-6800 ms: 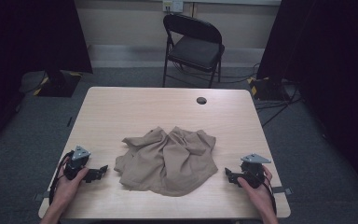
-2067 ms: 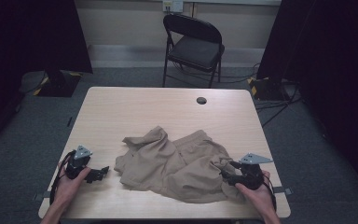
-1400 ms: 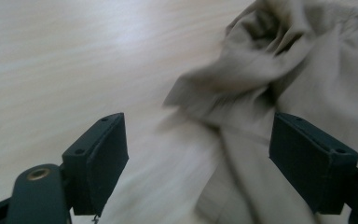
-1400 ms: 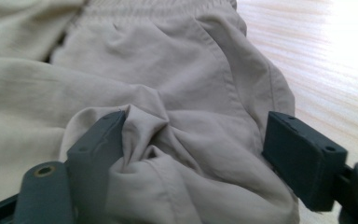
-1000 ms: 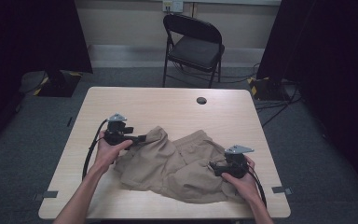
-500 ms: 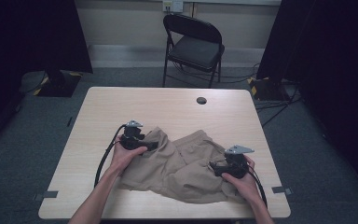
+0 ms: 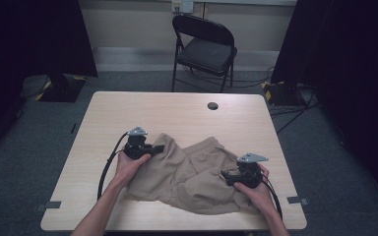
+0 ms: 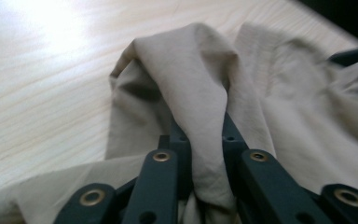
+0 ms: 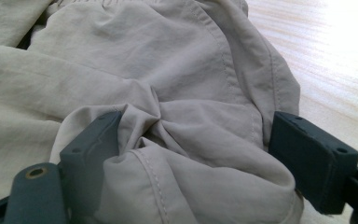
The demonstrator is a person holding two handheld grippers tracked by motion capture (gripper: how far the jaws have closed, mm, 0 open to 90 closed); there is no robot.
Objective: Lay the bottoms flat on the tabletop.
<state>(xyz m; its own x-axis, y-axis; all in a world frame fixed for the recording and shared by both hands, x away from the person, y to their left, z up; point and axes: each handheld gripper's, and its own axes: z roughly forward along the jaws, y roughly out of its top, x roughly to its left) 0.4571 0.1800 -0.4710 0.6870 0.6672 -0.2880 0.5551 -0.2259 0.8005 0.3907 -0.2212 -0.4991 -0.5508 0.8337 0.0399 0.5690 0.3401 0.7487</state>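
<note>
A crumpled pair of tan shorts (image 7: 192,177) lies on the near half of the light wooden table (image 7: 177,115). My left gripper (image 7: 158,148) is at the garment's far left corner. Its jaws have just been closing, and in the left gripper view (image 8: 205,140) they pinch a raised fold of the tan fabric (image 8: 191,70). My right gripper (image 7: 225,176) rests on the garment's right side. In the right gripper view (image 9: 196,149) its jaws stand wide apart, with a thick bunch of cloth (image 9: 168,60) gathered and squeezed between the pads.
A black grommet hole (image 7: 212,105) sits near the table's far edge. A black folding chair (image 7: 204,46) stands behind the table. Cables trail from both grippers toward the near edge. Bare tabletop lies left of and beyond the shorts.
My left hand moved right and nearer, onto the shorts' far left corner, and its jaws went from apart to closed on a fold. The right hand stayed put.
</note>
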